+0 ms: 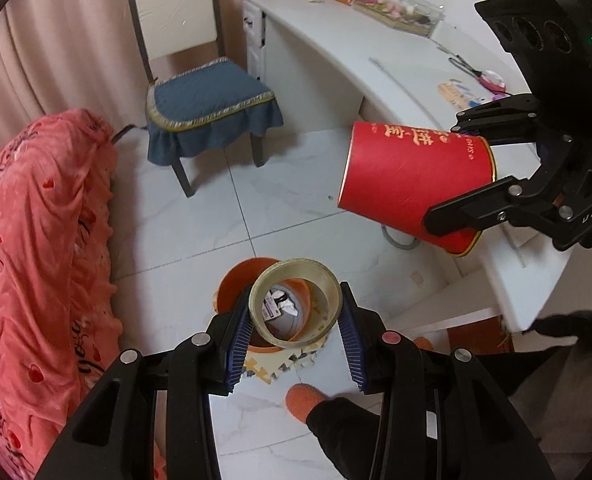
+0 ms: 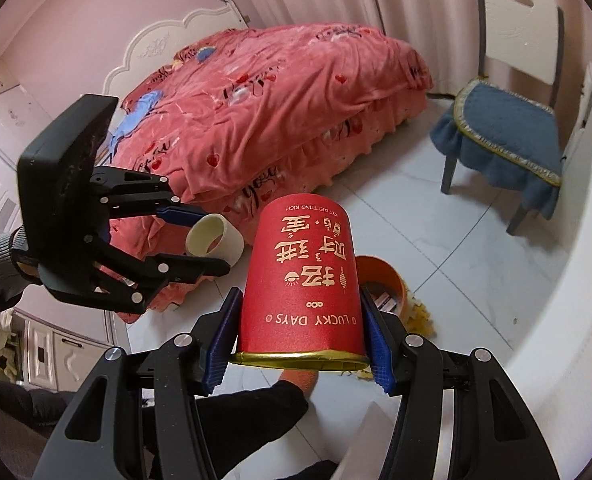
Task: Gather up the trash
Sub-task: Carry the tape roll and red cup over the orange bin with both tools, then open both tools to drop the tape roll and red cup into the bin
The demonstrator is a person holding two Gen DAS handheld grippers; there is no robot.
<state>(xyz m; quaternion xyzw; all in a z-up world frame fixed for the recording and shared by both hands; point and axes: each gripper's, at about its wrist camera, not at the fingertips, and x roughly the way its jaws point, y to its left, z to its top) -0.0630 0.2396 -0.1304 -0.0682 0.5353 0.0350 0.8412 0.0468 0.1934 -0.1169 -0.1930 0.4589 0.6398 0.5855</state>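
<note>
My left gripper [image 1: 296, 322] is shut on a pale tape roll [image 1: 296, 304], held in the air right above an orange trash bin [image 1: 239, 284] on the floor; paper scraps show inside the bin. My right gripper [image 2: 302, 336] is shut on a red paper cup [image 2: 302, 280] with gold lettering, bottom away from me. In the left wrist view the cup [image 1: 412, 184] hangs tilted to the upper right of the bin. In the right wrist view the left gripper [image 2: 199, 240] with the tape roll [image 2: 214, 242] is to the cup's left, and the bin [image 2: 384, 292] peeks out behind the cup.
A bed with a pink quilt [image 1: 35, 260] is at the left. A chair with a blue cushion [image 1: 203, 100] stands beyond the bin. A white desk [image 1: 328, 60] with clutter runs along the right. My orange slipper [image 1: 304, 400] and a foam mat [image 1: 279, 364] are near the bin.
</note>
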